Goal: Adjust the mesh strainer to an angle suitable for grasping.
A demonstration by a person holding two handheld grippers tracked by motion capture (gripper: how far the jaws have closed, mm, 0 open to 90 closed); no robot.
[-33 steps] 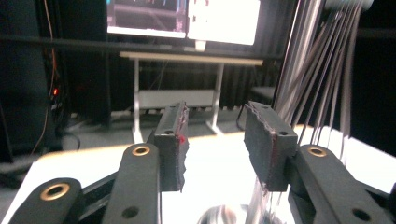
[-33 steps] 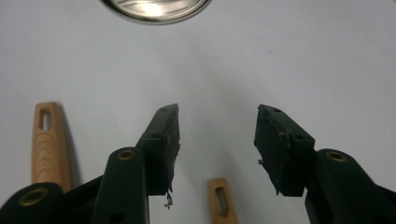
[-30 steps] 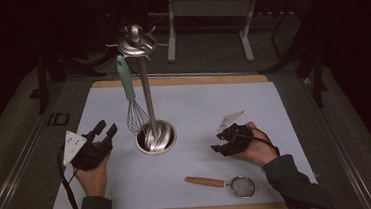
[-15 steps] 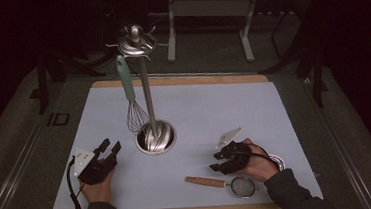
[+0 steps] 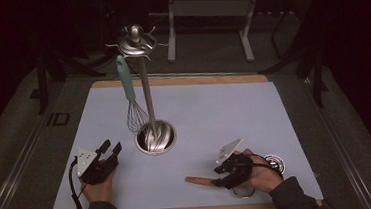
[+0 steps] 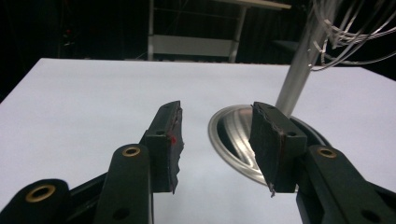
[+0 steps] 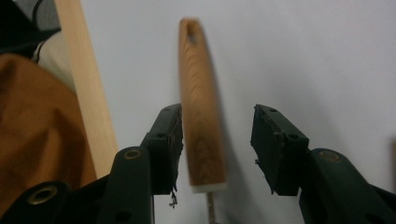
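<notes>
A small strainer lies near the mat's front edge, its wooden handle (image 5: pixel 197 180) pointing left and its mesh ring (image 5: pixel 244 192) partly under the right hand. My right gripper (image 5: pixel 218 178) is low over that handle. In the right gripper view the handle (image 7: pixel 201 121) lies between the jaws of the right gripper (image 7: pixel 217 126), close to the left pad and clear of the right one. The jaws have just been closing a little and stand open. My left gripper (image 5: pixel 112 145) rests open on the mat left of the stand's base (image 5: pixel 155 137), and my left gripper (image 6: pixel 215 121) has nothing between its pads.
A steel utensil stand (image 5: pixel 144 87) rises from the round base (image 6: pixel 233 135). A whisk with a teal handle (image 5: pixel 124 79) hangs from its top. A small round metal piece (image 5: pixel 274 162) lies by the right hand. The white mat (image 5: pixel 214 112) covers a wooden board (image 7: pixel 88 93).
Both hands have come down and toward the front edge. The right gripper has moved over the strainer's wooden handle, which now lies between its jaws.
</notes>
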